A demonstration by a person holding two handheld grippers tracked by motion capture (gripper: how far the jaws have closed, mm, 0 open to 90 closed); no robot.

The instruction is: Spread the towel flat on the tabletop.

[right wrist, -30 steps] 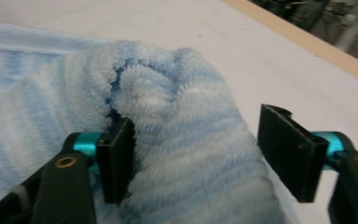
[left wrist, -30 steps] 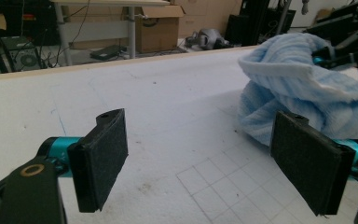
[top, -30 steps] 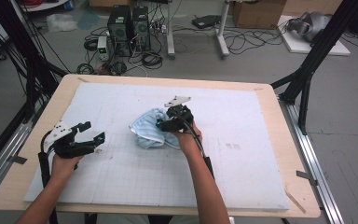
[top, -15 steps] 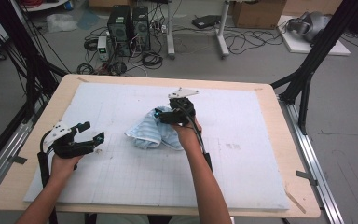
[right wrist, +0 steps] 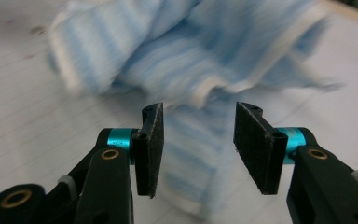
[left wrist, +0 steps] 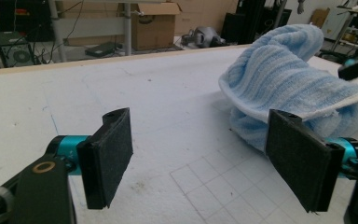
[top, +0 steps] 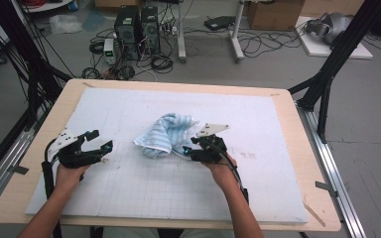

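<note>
One blue striped towel (top: 164, 135) lies bunched on the counter (top: 278, 198). The right gripper (right wrist: 198, 140) has just been closing, unclenched, over a towel edge; the left gripper (left wrist: 205, 158) stands released.

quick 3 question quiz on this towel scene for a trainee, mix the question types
1. True or false: the left gripper grips the blue striped towel.
2. The towel lies: A flat and spread, B bunched in a heap, C hanging off the table.
3. What lies between the pads of the right gripper?

Key:
1. False; its jaws stand open over the white mat, apart from the towel.
2. B
3. A strip of the towel, with the jaws just closing but not yet pressing on it.
</note>
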